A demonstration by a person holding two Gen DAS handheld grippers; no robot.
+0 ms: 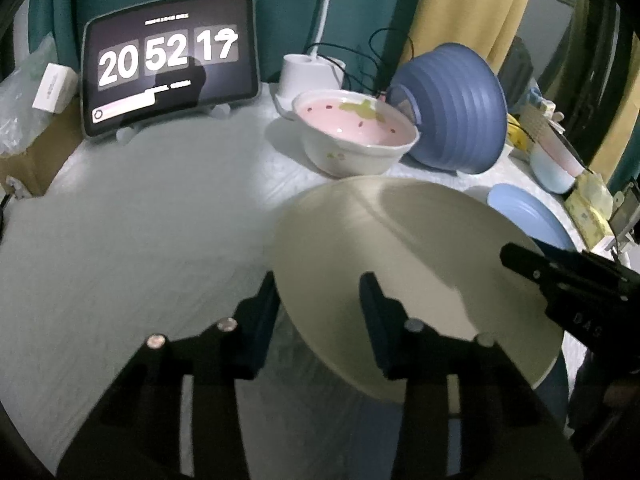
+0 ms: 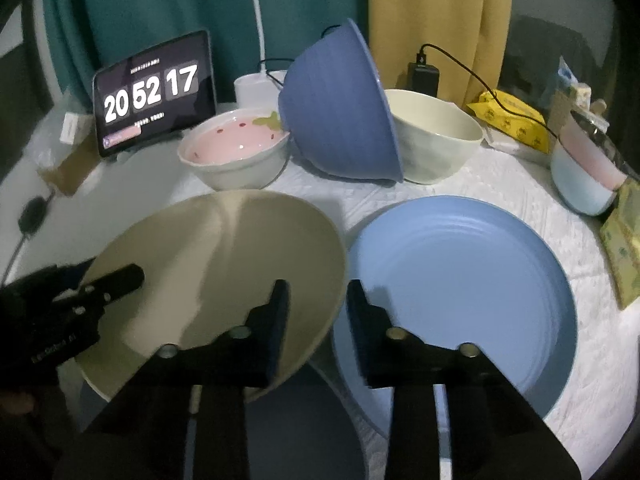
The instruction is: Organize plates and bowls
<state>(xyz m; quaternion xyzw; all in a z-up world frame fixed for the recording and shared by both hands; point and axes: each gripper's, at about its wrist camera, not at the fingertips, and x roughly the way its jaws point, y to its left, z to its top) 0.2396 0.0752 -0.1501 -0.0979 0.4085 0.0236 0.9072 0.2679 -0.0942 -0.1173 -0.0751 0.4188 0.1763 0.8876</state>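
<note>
Holding the cream plate off the table near its front edge, tilted, by two opposite sides at once. Pinching the plate's left rim in the left gripper, one finger over the plate's face and the other outside and below the rim. Pinching its right rim in the right gripper, likewise with one finger on the face and one past the edge. Blurring slightly across the plate's surface in both wrist views.

Lying flat just right of the cream plate, toward the table's front right: a blue plate, its near left rim passing under the raised one.

Standing in a row behind both plates, toward the back edge: a white bowl with a pink strawberry inside upright on the left; a ribbed blue bowl tipped on its side in the middle, leaning with its rim against a cream bowl upright on the right.

Showing a clock face at the back left corner: a tablet propped on a stand, with a white lamp base just right of it. Sitting at the right edge: a pale blue and pink bowl and yellow packs. Hanging behind the table: a teal curtain and a yellow curtain.
</note>
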